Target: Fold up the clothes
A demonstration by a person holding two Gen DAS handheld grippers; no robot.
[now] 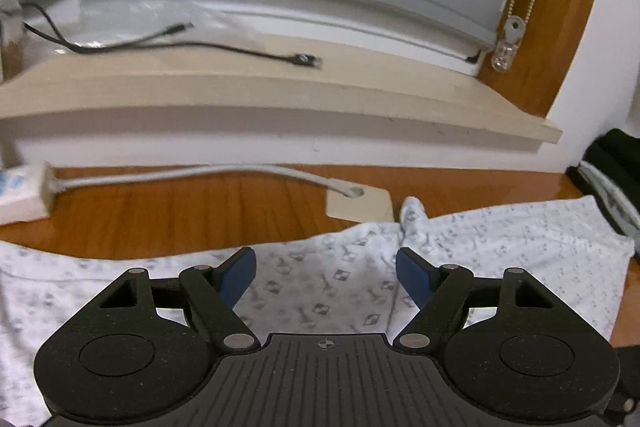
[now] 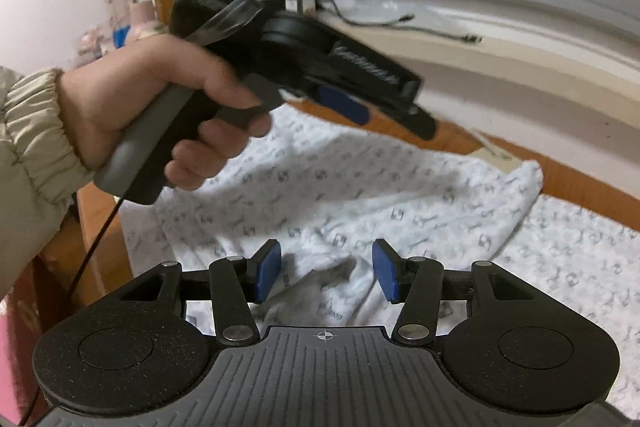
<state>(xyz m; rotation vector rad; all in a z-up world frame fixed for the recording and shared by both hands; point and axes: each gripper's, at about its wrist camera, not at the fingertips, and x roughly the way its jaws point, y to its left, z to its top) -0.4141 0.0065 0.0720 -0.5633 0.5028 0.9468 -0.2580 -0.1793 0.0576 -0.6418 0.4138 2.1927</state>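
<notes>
Step in hand, as judged: both claws coming in over the garment [image 1: 320, 279] to pick grip points. Advise taking a hem or corner on each side, single layer, pull taut before folding. Left claw [image 1: 326, 273] wide open, nothing between pads, above cloth. Right claw [image 2: 326, 273] approx. half open, empty, over a rumpled ridge. Left hand [image 2: 160, 95] visible in right view holding its tool. Garment: white w/ small grey print, spread on wooden bench [image 1: 180, 203], creased, one flap doubled over
</notes>
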